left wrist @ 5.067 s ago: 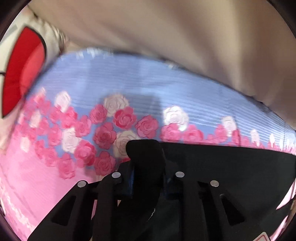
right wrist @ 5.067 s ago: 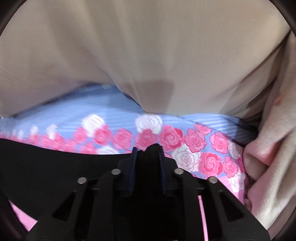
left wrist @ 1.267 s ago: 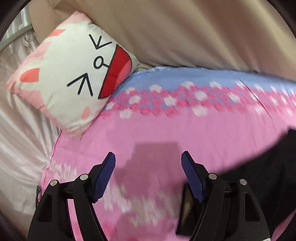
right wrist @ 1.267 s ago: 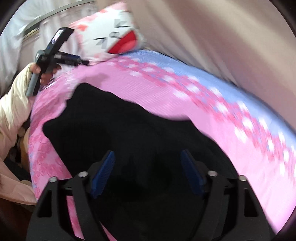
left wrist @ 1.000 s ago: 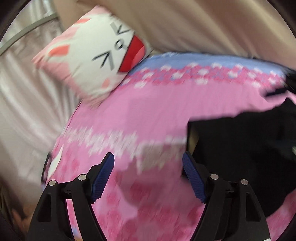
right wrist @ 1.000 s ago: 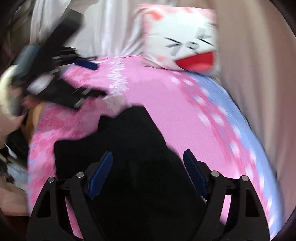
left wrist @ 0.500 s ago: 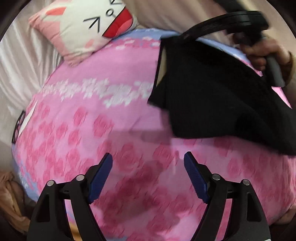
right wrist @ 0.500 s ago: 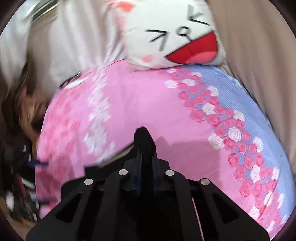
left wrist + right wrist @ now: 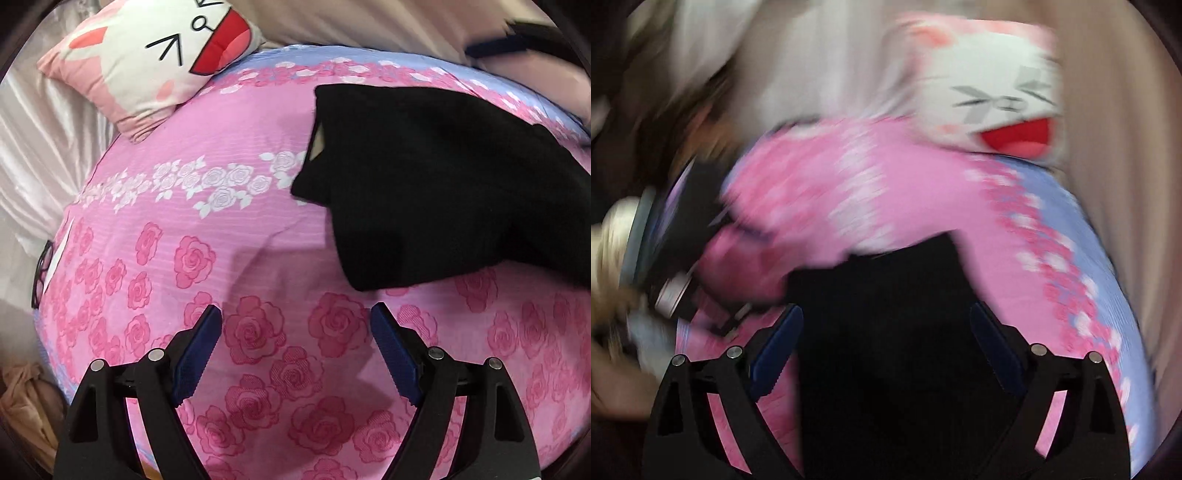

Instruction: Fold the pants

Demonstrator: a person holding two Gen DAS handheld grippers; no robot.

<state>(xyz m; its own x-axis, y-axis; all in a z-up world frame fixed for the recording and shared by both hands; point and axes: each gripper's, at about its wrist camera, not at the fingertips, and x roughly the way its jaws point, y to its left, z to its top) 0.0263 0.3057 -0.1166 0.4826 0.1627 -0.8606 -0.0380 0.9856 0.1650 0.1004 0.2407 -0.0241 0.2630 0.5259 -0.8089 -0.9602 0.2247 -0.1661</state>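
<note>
Both tongs empty right now. Left gripper (image 9: pixel 296 330) has its jaws spread wide, nothing between them but the pink rose bedsheet (image 9: pixel 207 258). Right gripper (image 9: pixel 886 328) is also wide open; black cloth fills the gap between the fingers in the right wrist view, but the pads aren't closed on it, so I read that as hovering over the fabric, not holding it. That view is motion-blurred, so contact can't be confirmed.

Pants (image 9: pixel 436 177) are black, lying on the bed well ahead and to the right of the left gripper. They look partly folded: a layered edge at the near left side, one corner poking toward the white rose band, a pale patch showing at the upper left edge (label or lining, can't tell). Cartoon pillow (image 9: pixel 155 55) sits at the far left corner, well apart from the pants. Glasses (image 9: pixel 40 273) lie at the left edge of the bed.

My read of the step: between folds, setting up a regrip.

Next move needs:
- left gripper onto the near corner or edge of the pants
- right onto the matching edge
- pinch all layers, not just the top one
- lift and carry evenly so the stack doesn't skew
</note>
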